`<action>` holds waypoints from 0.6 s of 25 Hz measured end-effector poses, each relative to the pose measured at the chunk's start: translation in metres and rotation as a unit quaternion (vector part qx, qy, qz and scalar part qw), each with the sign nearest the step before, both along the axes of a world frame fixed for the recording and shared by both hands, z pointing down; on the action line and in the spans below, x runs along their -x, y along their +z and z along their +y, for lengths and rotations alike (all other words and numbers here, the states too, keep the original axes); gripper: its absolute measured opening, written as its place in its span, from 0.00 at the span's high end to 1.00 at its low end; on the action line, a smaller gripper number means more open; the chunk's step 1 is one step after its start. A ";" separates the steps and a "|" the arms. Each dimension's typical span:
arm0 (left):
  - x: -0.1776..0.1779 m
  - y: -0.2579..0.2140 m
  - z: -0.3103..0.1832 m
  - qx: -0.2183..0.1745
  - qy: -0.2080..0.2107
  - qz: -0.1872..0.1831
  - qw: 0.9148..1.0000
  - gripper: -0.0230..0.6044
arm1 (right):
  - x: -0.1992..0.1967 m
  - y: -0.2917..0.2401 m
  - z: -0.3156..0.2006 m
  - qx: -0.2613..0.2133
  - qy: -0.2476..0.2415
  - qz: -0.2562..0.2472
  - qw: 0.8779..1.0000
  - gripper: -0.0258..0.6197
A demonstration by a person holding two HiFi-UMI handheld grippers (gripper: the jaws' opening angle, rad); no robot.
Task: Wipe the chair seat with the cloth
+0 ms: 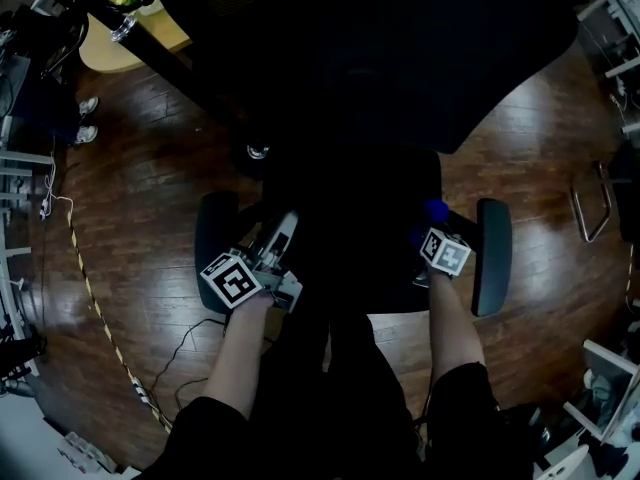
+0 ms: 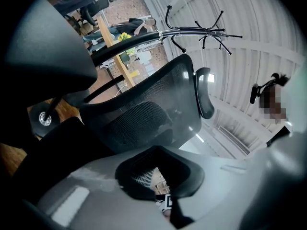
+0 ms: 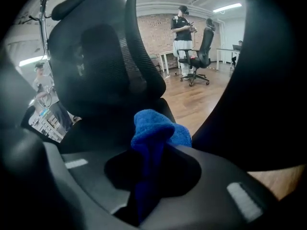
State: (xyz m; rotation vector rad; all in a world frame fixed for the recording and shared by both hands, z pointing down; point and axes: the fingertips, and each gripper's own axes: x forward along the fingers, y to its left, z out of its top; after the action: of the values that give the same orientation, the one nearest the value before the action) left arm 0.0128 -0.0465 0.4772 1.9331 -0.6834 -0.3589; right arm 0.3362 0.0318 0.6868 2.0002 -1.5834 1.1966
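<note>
Wooden floor (image 1: 130,198), coat rack (image 2: 192,31), distant standing person (image 3: 182,30).

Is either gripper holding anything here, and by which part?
The right gripper pinches the blue cloth by a bunched fold between its fingers; the rest puffs out beyond them. The left gripper holds nothing.

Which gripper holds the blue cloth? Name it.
The right gripper: its jaws are shut on the blue cloth, which sticks up between them. The left gripper holds nothing.

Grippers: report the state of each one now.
Left gripper: closed, holding nothing.
Right gripper: closed on the blue cloth.
</note>
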 end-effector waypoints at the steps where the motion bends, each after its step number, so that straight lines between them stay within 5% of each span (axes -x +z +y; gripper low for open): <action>1: 0.000 -0.001 0.001 -0.002 0.000 0.002 1.000 0.98 | 0.001 -0.002 -0.001 0.001 0.002 0.000 1.000 0.86; 4: 0.008 -0.004 0.001 -0.005 -0.004 0.008 1.000 0.98 | 0.033 -0.013 -0.016 -0.006 -0.030 0.000 1.000 0.86; 7: 0.022 -0.013 0.005 -0.007 -0.026 0.019 0.999 0.98 | 0.105 -0.007 -0.038 -0.019 -0.110 -0.031 0.993 0.86; 15: 0.070 -0.039 0.012 -0.018 -0.076 0.033 0.996 0.98 | 0.337 -0.014 -0.054 -0.025 -0.286 -0.132 0.949 0.86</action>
State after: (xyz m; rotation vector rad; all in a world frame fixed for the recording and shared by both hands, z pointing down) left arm -0.0574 -0.0344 0.4379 1.8991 -0.7872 -0.5316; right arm -0.0010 -0.0225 0.6728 1.2843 -2.1398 1.2151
